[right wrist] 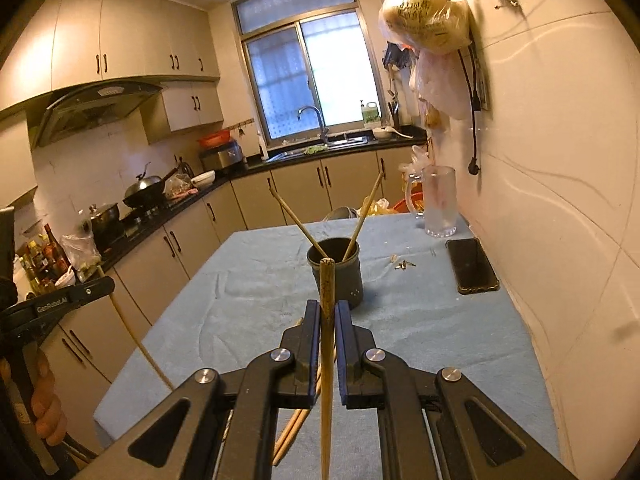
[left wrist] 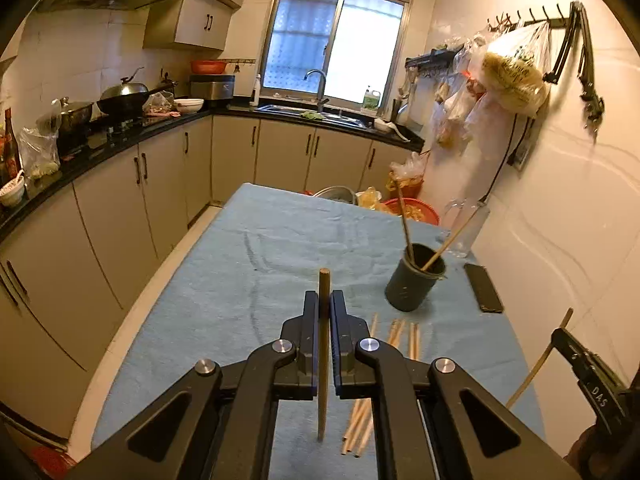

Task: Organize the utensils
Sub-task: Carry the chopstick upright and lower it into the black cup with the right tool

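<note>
A dark cup (left wrist: 414, 278) stands on the blue-clothed table (left wrist: 248, 248) with two chopsticks (left wrist: 405, 220) leaning in it; it also shows in the right wrist view (right wrist: 340, 276). My left gripper (left wrist: 324, 300) is shut on a wooden chopstick (left wrist: 324, 356), held upright above the table, left of the cup. My right gripper (right wrist: 327, 310) is shut on another chopstick (right wrist: 327, 360), just short of the cup. Several loose chopsticks (left wrist: 394, 338) lie on the cloth below the grippers. The right gripper also shows at the left view's right edge (left wrist: 576, 356).
A black phone (right wrist: 471, 266) lies by the right wall, with a glass mug (right wrist: 439, 202) behind it. Small scraps (right wrist: 404, 265) lie beside the cup. Bags hang on the wall (right wrist: 424, 12). Kitchen counters with pots run along the left (left wrist: 120, 108).
</note>
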Available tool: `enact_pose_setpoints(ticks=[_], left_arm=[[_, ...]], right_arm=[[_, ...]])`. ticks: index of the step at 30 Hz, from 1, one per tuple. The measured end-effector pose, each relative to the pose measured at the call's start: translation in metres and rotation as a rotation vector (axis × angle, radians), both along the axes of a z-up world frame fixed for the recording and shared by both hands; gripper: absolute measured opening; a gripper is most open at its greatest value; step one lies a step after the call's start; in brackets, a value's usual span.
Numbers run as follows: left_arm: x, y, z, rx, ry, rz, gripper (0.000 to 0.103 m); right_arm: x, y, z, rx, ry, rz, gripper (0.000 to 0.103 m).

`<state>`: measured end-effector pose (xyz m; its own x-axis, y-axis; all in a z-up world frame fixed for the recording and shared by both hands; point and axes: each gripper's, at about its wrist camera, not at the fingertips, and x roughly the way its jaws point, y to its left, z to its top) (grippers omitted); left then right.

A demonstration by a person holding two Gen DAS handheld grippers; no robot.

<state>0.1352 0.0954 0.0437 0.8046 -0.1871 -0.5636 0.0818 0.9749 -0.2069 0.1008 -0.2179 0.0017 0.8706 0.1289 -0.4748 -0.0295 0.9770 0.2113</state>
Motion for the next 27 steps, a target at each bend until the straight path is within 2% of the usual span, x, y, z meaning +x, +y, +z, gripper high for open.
enact_pose_setpoints(ticks=[10,14,19,27], left_arm=[[-0.003,-0.011,0.031,-0.023,-0.049,-0.036,0.005],[0.004,-0.021,0.051,-0.021,-0.101,-0.049,0.005],[0.025,-0.035,0.070,-0.034,-0.136,-0.075,0.005],[0.075,-0.065,0.090,-0.026,-0.178,-0.110,0.005]], right_arm=[[-0.008,-0.016,0.023,0.040,-0.068,-0.031,0.008],[0.002,-0.025,0.036,0.060,-0.107,-0.046,0.008],[0.025,-0.033,0.050,0.079,-0.149,-0.054,0.008],[0.086,-0.052,0.073,0.136,-0.217,-0.075,0.008]])
